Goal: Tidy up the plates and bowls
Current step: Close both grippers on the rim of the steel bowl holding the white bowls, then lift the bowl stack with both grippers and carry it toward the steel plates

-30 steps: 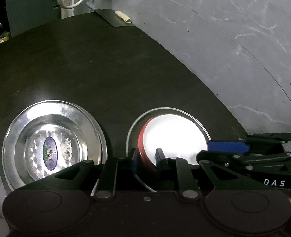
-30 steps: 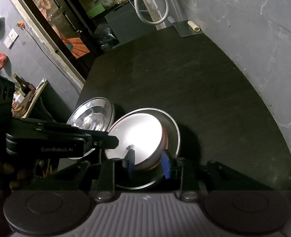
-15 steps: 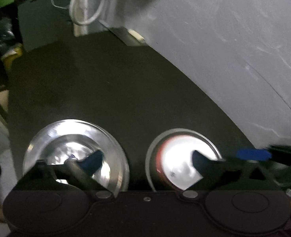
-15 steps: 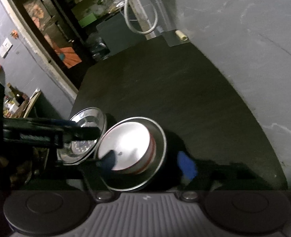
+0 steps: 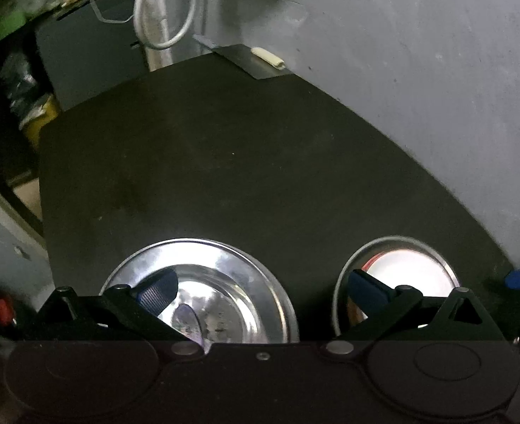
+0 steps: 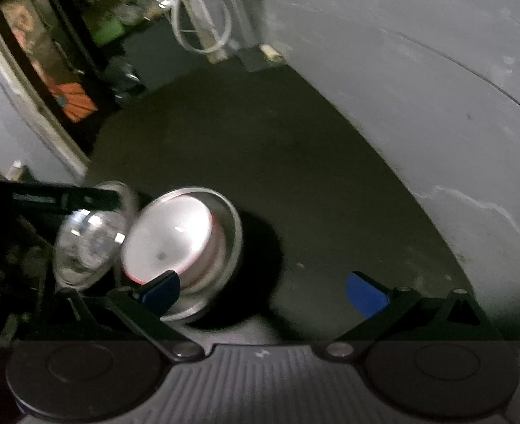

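Observation:
A red bowl with a white inside (image 5: pixel 406 268) (image 6: pixel 170 236) sits in a steel plate (image 5: pixel 449 272) (image 6: pixel 233 233) on the dark table. A second, empty steel plate (image 5: pixel 231 275) (image 6: pixel 87 243) lies to its left. My left gripper (image 5: pixel 260 291) is open wide and empty, its fingertips over the near edges of both plates. My right gripper (image 6: pixel 263 291) is open wide and empty, pulled back to the right of the bowl. The left gripper's body shows in the right wrist view (image 6: pixel 48 198).
The dark table (image 5: pixel 242 159) runs along a grey wall (image 5: pixel 419 70) on the right. A small pale object (image 5: pixel 269 57) lies on a grey sheet at the far end. A white hose (image 5: pixel 161 10) hangs beyond. Clutter stands off the left side.
Both grippers were shut on the bowl's rim and have opened wide and drawn back. The left gripper has shifted left toward the empty plate. The bowl stays in its plate.

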Tool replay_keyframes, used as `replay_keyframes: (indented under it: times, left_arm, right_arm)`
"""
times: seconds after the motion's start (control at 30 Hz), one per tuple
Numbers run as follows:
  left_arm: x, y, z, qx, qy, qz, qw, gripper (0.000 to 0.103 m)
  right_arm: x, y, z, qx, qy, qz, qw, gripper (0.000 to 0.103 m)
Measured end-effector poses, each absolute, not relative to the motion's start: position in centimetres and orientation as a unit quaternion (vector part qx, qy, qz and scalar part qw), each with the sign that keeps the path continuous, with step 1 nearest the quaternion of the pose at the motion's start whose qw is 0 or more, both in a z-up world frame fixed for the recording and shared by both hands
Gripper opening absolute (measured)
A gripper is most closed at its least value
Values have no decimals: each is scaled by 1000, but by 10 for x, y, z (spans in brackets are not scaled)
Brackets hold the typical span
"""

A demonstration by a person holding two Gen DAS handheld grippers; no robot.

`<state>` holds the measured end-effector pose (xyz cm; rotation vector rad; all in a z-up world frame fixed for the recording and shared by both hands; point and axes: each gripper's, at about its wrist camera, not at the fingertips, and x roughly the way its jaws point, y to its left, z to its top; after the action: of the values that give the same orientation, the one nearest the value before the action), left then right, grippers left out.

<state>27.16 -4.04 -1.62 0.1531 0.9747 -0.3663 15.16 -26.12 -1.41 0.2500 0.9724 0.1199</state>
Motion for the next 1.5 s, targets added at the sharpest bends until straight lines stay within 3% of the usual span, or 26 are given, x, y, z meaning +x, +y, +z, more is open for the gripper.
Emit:
replay_keyframes:
  times: [0.33,0.83,0.97,1.17,1.3,1.5]
  left_arm:
    - [280,-60,-33,201,453,-242,834,102]
    - [292,-82,-45,277,445,-307,795,101]
    - [294,-88,-49,258,458,-314,791,85]
    - [291,-89,-52,211,483,-328,784,61]
    - [290,-88,-54,160,510,-339,774,31]
    - [289,-87,-59,109,533,-331,771,22]
  right_arm:
    - [150,-248,-22,131,479,37,867,103]
    - [159,-229,-27,109,495,-1,862,103]
    - [160,-224,-26,85,491,-17,867,102]
    - [161,-234,-25,84,483,-24,871,93]
    - [164,-238,-22,79,482,-22,872,87]
    - [170,-241,-18,111,501,-18,858,66]
